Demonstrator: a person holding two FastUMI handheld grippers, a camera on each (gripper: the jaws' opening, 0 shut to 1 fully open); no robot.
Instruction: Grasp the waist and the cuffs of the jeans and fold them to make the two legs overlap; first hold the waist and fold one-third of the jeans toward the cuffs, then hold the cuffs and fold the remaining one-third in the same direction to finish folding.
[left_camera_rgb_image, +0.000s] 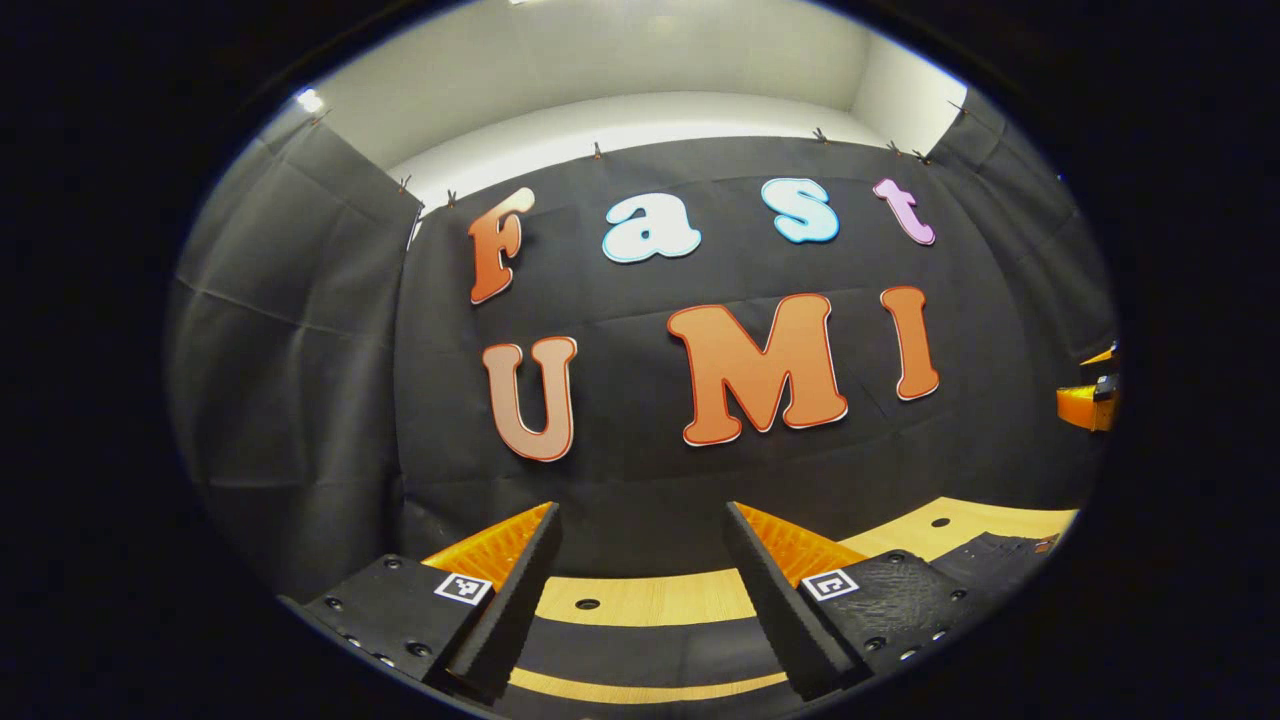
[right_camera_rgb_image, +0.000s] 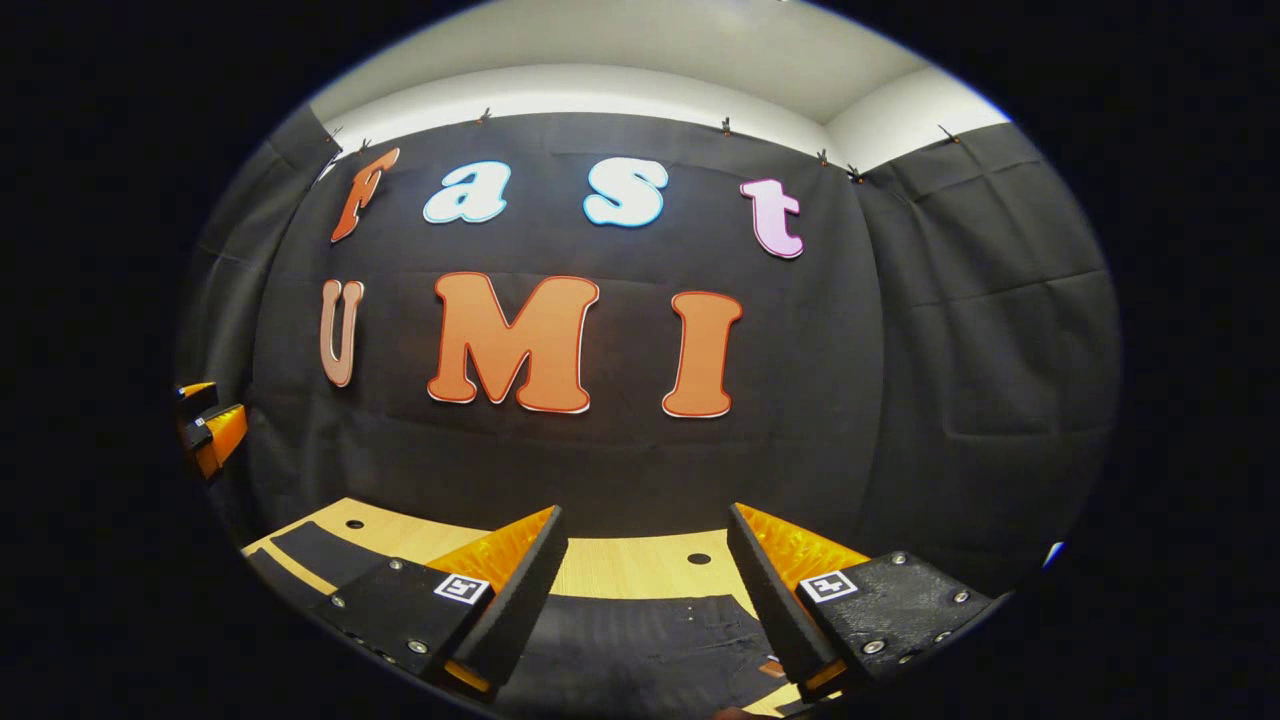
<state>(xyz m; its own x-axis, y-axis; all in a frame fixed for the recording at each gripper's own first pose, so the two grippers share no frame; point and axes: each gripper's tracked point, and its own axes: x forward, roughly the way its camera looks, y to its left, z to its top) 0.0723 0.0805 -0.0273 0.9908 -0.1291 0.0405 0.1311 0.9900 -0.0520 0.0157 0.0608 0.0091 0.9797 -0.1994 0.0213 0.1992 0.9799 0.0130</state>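
Both grippers are held level above the bench, facing the booth's back wall, which reads as a ready stance before any reach down for the cloth. The left gripper (left_camera_rgb_image: 640, 590) has its jaws spread wide with nothing between them; through the gap show the wooden bench (left_camera_rgb_image: 640, 598) and a dark band of jeans (left_camera_rgb_image: 640, 650) at 6 o'clock, with more dark fabric toward 4 o'clock. The right gripper (right_camera_rgb_image: 645, 595) likewise has its jaws wide apart and empty, and the jeans (right_camera_rgb_image: 650, 640) lie flat on the bench (right_camera_rgb_image: 620, 565) directly under it at 6 o'clock. Each view catches the other gripper at its edge, at 3 o'clock from the left, at 9 o'clock from the right. No fold looks started; the open jaws suit a first grasp at waist and cuffs.
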